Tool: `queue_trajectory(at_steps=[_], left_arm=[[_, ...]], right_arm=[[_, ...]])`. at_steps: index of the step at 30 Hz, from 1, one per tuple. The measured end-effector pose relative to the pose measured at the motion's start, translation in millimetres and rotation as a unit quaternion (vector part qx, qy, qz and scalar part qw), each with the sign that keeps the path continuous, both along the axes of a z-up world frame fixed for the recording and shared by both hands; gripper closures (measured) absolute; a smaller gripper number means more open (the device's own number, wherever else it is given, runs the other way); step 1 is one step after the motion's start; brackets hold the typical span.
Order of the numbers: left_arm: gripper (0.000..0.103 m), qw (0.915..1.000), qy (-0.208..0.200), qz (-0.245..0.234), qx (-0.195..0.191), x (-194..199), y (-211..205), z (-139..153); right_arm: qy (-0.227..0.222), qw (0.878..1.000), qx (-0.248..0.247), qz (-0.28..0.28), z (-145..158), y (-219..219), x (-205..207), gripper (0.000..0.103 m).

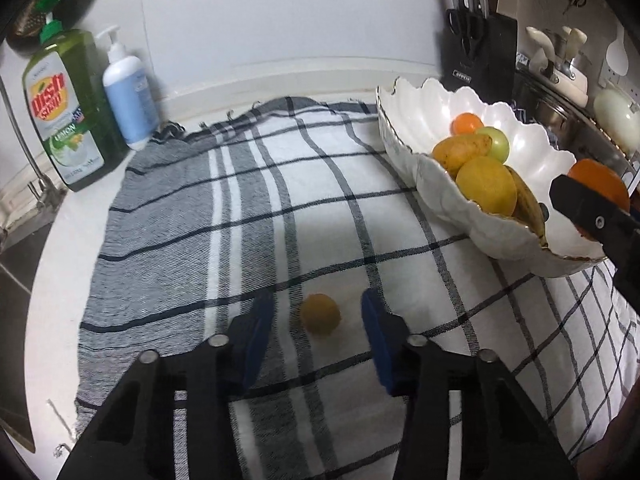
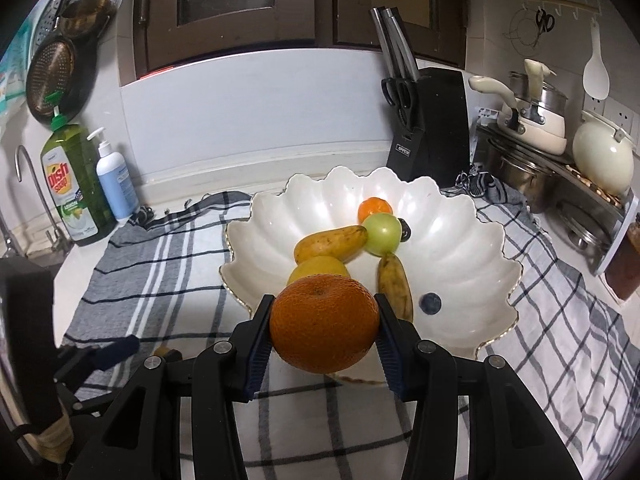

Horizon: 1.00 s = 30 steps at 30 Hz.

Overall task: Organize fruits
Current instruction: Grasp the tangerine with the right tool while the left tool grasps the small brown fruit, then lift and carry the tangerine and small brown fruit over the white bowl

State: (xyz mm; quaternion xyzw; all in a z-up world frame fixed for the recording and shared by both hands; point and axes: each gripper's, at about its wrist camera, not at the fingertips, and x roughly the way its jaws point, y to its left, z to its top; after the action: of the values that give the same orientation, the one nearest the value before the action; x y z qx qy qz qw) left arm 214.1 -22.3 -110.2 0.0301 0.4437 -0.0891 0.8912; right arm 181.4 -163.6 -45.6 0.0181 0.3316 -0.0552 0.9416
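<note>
Two grippers are working here. My right gripper is clamping a big orange between its pads, at 6 o'clock of the white scalloped bowl, over its near rim. Inside the bowl several fruits are lying: a green apple, a small tangerine at 12 o'clock from it. My left gripper is standing wide, its fingers on both sides of a small yellow fruit on the checked cloth, not touching it.
</note>
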Motion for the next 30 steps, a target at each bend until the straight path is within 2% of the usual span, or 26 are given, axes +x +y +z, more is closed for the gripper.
queue_trajectory(at_steps=[6,14,30], left_arm=[[0.08,0.9999,0.012,-0.009,-0.002,3.3,-4.3,-8.0],[0.08,0.9999,0.004,-0.005,-0.013,1.2,-0.8,-4.5],[0.08,0.9987,-0.047,-0.004,-0.018,-4.0,-9.7,48.3]], right_arm=[[0.001,1.0,-0.001,0.0,-1.5,-0.1,2.2,0.055],[0.003,1.0,0.004,-0.002,-3.1,-1.7,2.6,0.055],[-0.014,1.0,0.018,-0.014,13.1,-22.1,-7.3,0.055]])
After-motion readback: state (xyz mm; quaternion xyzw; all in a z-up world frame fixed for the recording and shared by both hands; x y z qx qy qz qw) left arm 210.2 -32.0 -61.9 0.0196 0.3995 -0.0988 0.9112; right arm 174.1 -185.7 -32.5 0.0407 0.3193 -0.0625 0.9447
